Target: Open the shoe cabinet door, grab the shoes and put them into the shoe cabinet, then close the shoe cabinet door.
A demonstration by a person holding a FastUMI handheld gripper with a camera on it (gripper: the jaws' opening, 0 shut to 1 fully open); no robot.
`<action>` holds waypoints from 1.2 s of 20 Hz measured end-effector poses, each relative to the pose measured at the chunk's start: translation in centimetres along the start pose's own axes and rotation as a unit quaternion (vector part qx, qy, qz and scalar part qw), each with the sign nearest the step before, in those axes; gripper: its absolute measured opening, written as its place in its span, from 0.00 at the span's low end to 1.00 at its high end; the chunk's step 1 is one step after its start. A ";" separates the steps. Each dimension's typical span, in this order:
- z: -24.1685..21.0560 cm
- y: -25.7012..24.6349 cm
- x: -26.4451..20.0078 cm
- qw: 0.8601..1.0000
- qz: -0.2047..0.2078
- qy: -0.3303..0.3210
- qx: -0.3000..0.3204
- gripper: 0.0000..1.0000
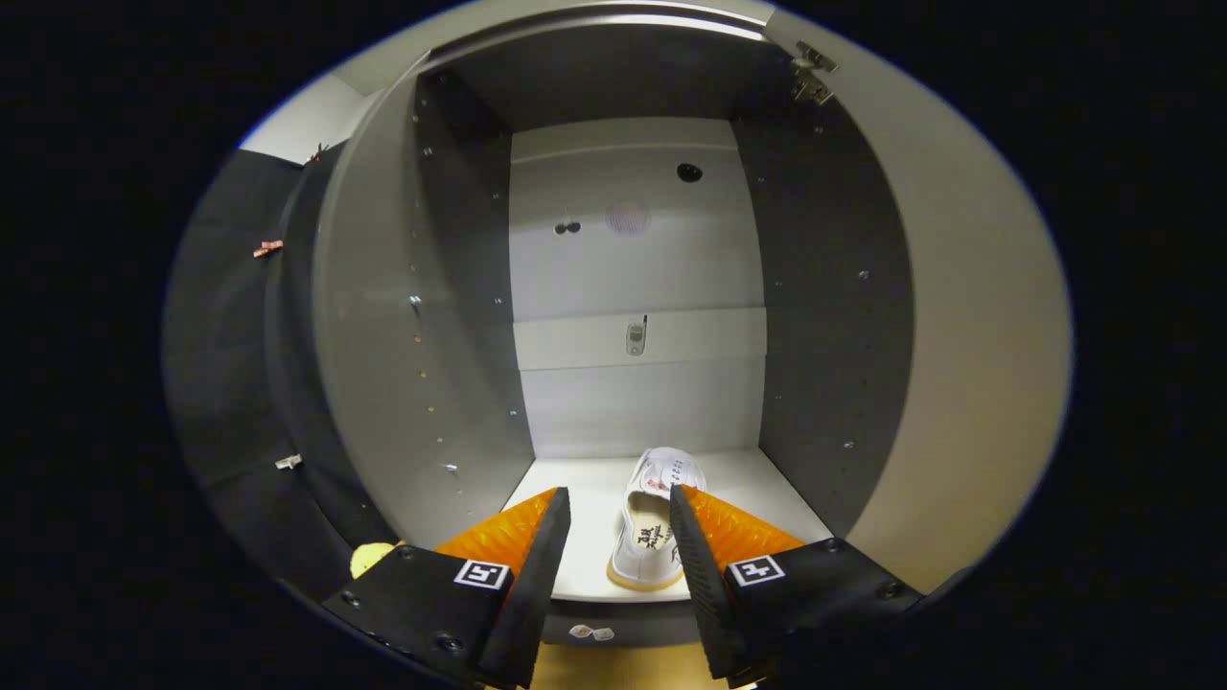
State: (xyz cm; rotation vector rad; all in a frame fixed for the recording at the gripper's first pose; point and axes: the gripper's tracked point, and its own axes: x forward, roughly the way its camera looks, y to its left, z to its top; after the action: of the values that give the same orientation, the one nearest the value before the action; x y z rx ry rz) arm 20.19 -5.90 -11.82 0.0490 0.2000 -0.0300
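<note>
1. Shoe cabinet [422,316]: one, standing open, its inside seen from the front; one door [968,364] is swung out on the right side, with one hinge [810,72] showing near its top corner.
2. Shoes: one white shoe [652,522] can be counted. It lies on the pale floor panel [757,484] of the cabinet, heel at the front edge and toe pointing toward the back wall, roughly midway between the two side walls. It has a tan sole rim at the heel and dark markings on its upper.
3. Gripper [618,503]: one, its two fingers spread apart and gripping nothing. The fingertips reach over the front edge of the floor panel, and the shoe sits in the gap between them; the right finger overlaps the shoe's side in the view, but contact cannot be told.
4. Two square markers, one on each finger base.
5. Back wall [633,259]: one horizontal rail [709,335] across it with one small metal fitting [636,337] at its middle; above it, one dark round hole [688,172] and a smaller dark mark to its left.
6. Side walls: rows of small pin holes run down both, too many and too fine to count.
7. Below the front edge, two small pale tags [591,632] sit side by side.
</note>
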 end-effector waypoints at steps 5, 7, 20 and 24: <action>2.2 0.1 -9.7 1.000 0.009 -0.017 0.021 0.68; 2.7 0.0 -13.5 0.999 0.017 -0.027 0.024 0.68; 6.0 -8.3 -35.3 0.994 0.083 -0.073 0.009 0.69; 6.1 -13.6 -37.8 0.994 0.080 -0.069 0.010 0.69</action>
State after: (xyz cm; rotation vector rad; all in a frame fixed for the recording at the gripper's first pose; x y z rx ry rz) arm -16.11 -18.82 1.02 0.0823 0.0561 0.1233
